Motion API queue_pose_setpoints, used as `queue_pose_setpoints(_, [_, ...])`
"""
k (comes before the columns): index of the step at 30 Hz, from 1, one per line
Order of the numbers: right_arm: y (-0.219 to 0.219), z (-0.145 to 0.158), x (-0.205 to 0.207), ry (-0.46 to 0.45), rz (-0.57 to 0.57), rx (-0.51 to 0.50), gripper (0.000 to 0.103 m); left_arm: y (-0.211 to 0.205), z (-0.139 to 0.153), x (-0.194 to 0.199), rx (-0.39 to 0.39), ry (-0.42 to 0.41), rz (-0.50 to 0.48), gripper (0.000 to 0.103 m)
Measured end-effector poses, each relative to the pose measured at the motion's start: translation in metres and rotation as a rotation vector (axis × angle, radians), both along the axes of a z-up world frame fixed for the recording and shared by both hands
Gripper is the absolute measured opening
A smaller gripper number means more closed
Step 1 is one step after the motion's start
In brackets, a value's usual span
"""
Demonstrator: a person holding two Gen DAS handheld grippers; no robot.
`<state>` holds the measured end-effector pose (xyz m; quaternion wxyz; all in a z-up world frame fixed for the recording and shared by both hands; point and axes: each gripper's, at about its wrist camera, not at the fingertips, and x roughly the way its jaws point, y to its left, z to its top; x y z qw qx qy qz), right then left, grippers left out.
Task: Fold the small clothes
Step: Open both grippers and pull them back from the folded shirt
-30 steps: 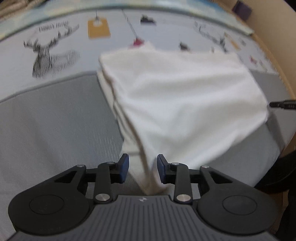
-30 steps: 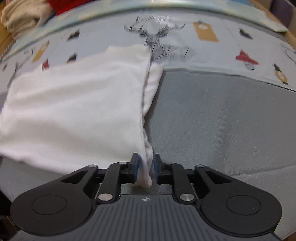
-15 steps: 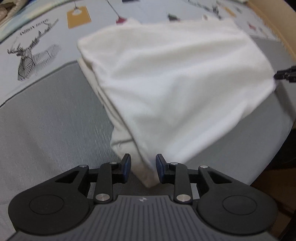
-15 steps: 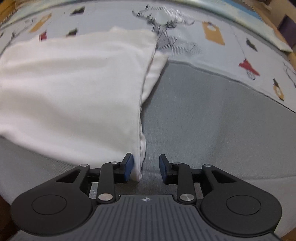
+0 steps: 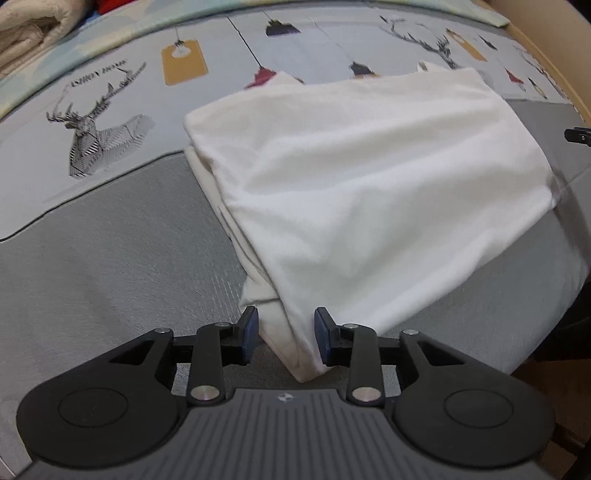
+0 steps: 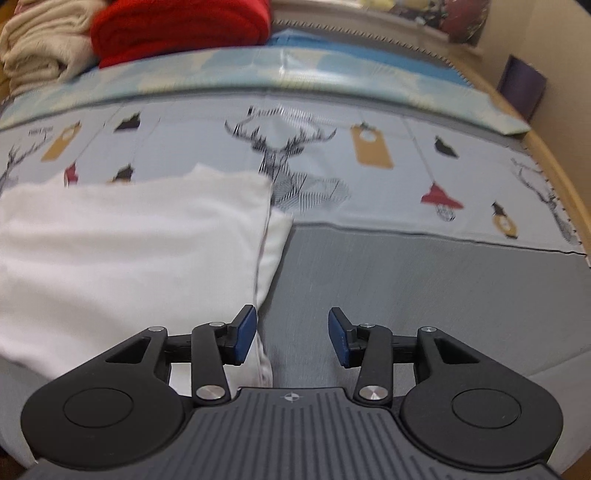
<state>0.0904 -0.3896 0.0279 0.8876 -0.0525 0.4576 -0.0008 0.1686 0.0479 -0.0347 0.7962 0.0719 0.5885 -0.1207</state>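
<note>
On the grey bedcover (image 5: 110,280) I see the folded white garment (image 5: 369,192) lying flat, its far edge over the deer-print sheet (image 6: 369,184), its long axis across the bed. My left gripper (image 5: 285,334) is opening around one near corner without pressing it. My right gripper (image 6: 291,334) is opening too, the other corner just inside its left pad; red and beige blankets are stacked behind.

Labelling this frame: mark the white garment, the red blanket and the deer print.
white garment (image 5: 369,192): left wrist view, middle of its folded top layer.
red blanket (image 6: 177,26): right wrist view, front of the roll.
deer print (image 6: 284,162): right wrist view, the head.
</note>
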Motion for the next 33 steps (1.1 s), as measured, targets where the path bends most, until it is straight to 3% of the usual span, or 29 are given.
queue_pose_setpoints(4, [0.007,0.017,-0.002,-0.073,-0.032,0.01,0.047,0.0,0.022,0.001,-0.061,-0.095,0.044,0.047])
queue_pose_setpoints(9, [0.022,0.038,-0.003,-0.162,-0.057,0.009,0.048,0.007,0.058,0.003,-0.178,-0.261,0.142,0.049])
queue_pose_setpoints(14, [0.045,0.048,0.003,-0.199,-0.045,0.013,0.049,0.013,0.087,0.006,-0.241,-0.432,0.207,0.072])
queue_pose_setpoints(16, [0.057,0.049,0.007,-0.201,-0.026,0.017,0.049,0.013,0.095,0.006,-0.235,-0.478,0.22,0.075])
queue_pose_setpoints(23, [0.107,0.046,0.011,-0.2,0.051,0.029,0.048,0.019,0.103,0.012,-0.186,-0.52,0.258,0.077])
queue_pose_setpoints(33, [0.195,0.022,-0.009,-0.188,0.247,0.006,0.044,0.052,0.092,0.015,-0.129,-0.454,0.355,0.076])
